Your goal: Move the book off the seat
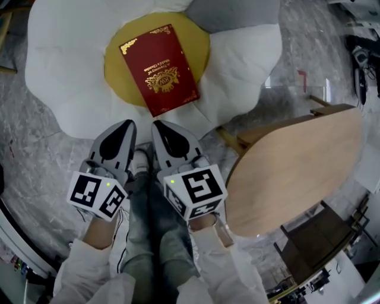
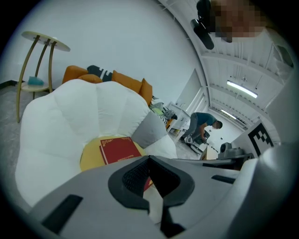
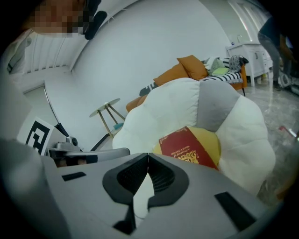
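A dark red book (image 1: 159,68) with gold print lies flat on the yellow centre (image 1: 119,68) of a white flower-shaped seat (image 1: 59,77). My two grippers hang side by side just short of the seat's near edge, both pointing at the book. The left gripper (image 1: 126,126) is shut and holds nothing; its view shows the book (image 2: 119,149) just beyond the meeting jaw tips (image 2: 149,157). The right gripper (image 1: 159,126) is also shut and empty, with the book (image 3: 189,147) up and right of its tips (image 3: 148,153). Neither gripper touches the book.
A grey cushion (image 1: 237,15) leans at the back of the seat. An oval wooden table (image 1: 297,172) stands close on the right. A small round side table (image 2: 44,39) and an orange sofa (image 2: 121,81) stand behind the seat. A person (image 2: 203,123) bends over farther off.
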A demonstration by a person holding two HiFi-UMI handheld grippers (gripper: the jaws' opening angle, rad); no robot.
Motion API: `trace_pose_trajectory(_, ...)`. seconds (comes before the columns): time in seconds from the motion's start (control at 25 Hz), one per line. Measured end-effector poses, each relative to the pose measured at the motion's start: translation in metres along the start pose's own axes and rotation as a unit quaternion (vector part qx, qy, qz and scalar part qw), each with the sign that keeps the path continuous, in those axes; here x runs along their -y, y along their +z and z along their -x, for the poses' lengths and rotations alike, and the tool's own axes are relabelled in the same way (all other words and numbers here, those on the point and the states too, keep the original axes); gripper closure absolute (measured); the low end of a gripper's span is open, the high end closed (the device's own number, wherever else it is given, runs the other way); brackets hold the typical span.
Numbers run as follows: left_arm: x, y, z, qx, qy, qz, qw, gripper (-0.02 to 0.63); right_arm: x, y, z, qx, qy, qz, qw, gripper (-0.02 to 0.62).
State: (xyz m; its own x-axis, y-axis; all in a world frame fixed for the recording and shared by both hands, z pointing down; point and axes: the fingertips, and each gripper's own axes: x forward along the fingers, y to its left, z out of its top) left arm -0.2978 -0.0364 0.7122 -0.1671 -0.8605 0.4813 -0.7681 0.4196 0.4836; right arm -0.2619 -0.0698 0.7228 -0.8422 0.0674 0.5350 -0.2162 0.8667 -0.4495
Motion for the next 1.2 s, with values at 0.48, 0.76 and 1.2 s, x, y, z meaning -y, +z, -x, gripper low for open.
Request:
trace_pose_trajectory(0.48,-0.033,-0.072,-0.028,-0.037,0.011,0.010,0.9992,0.600,0.044,-0.067,-0.039,-0.006,0.000,-0.100,0.995,0.583)
trace_pose_trajectory(0.76,-0.042,-0.091,-0.038,-0.041,0.013,0.021,0.9989,0.600,0.071,-0.101,-0.055,-0.023,-0.018,-0.130,0.991,0.581)
trace_pose_trajectory(1.2,-0.047,-0.106,-0.057,-0.047,0.006,0.032,0.9984,0.600,0.102,-0.128,-0.077,-0.028,-0.043,-0.201,0.978,0.417)
